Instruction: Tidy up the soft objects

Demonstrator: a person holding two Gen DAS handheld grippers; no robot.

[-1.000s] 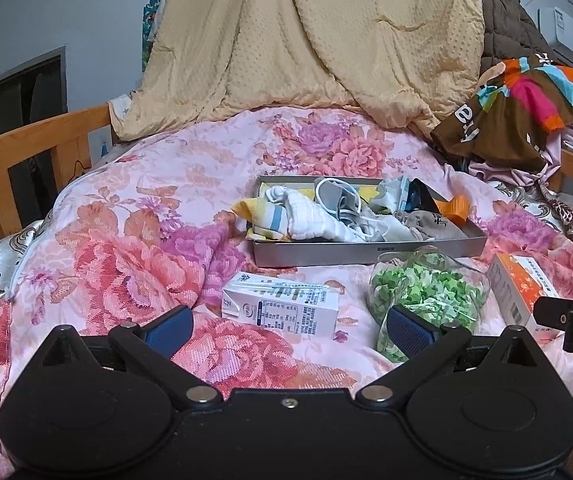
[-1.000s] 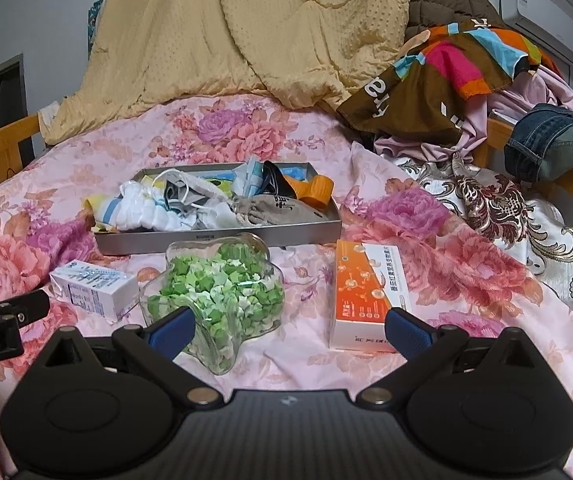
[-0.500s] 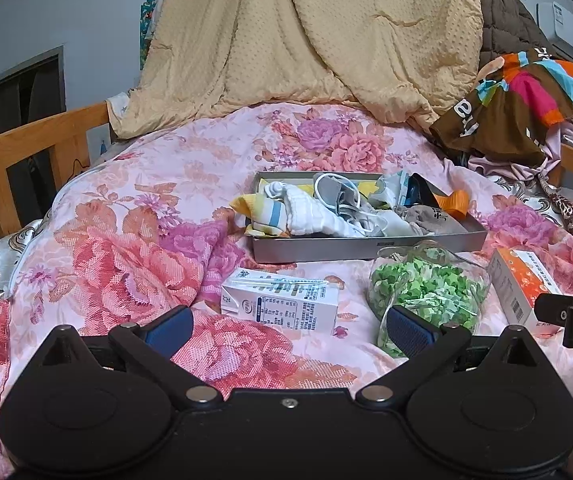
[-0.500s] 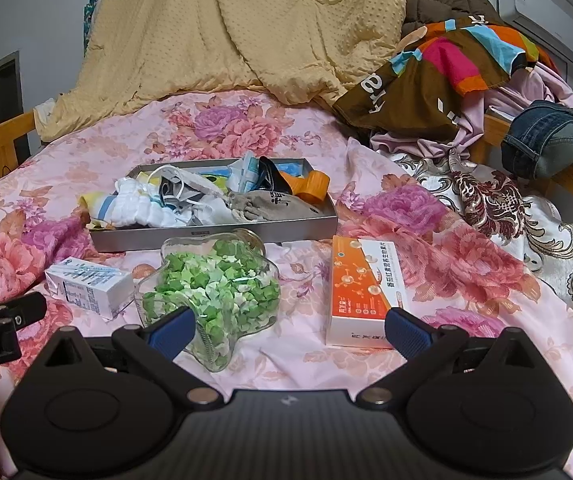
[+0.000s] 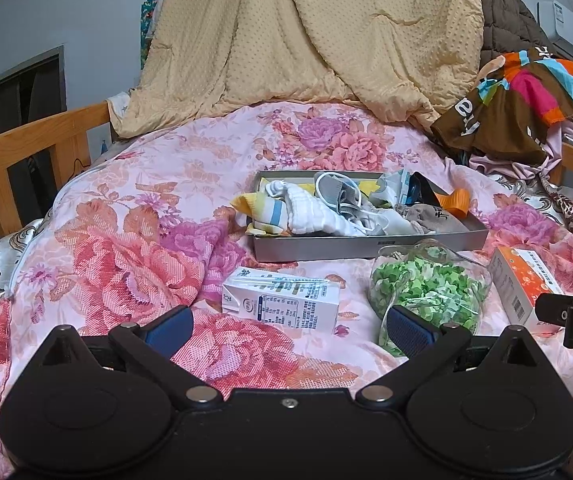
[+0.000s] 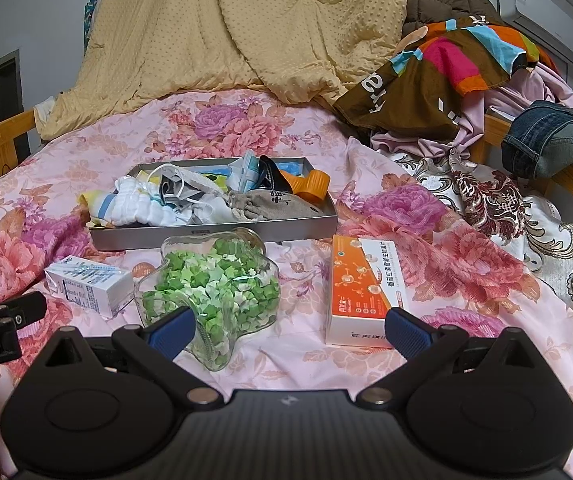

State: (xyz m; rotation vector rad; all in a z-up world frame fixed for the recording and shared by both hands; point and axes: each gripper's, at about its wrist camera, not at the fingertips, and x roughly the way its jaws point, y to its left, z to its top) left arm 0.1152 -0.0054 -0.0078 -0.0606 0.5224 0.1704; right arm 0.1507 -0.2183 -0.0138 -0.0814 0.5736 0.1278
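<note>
A grey metal tray [image 5: 366,245] [image 6: 214,232] sits mid-bed, filled with soft items: a white and striped cloth [image 5: 306,214] [image 6: 134,204], face masks [image 5: 338,194], a grey drawstring pouch [image 5: 430,218] [image 6: 270,206] and an orange piece [image 5: 452,200] [image 6: 310,184]. My left gripper [image 5: 288,326] is open and empty, hovering near the front of the bed before a white carton [image 5: 282,304]. My right gripper [image 6: 288,326] is open and empty too, just behind a clear star-shaped jar of green paper stars [image 6: 210,288] [image 5: 426,288] and an orange box [image 6: 362,288].
The floral pink quilt [image 5: 118,248] covers the bed. A beige blanket [image 5: 306,40] hangs at the back. Piled clothes [image 6: 438,76] and jeans [image 6: 546,140] lie at the right. A wooden rail [image 5: 18,148] borders the left side.
Both grippers have pulled back slightly and tilted down a little, so the tray and boxes sit a bit higher in view. Nothing was grasped or released.
</note>
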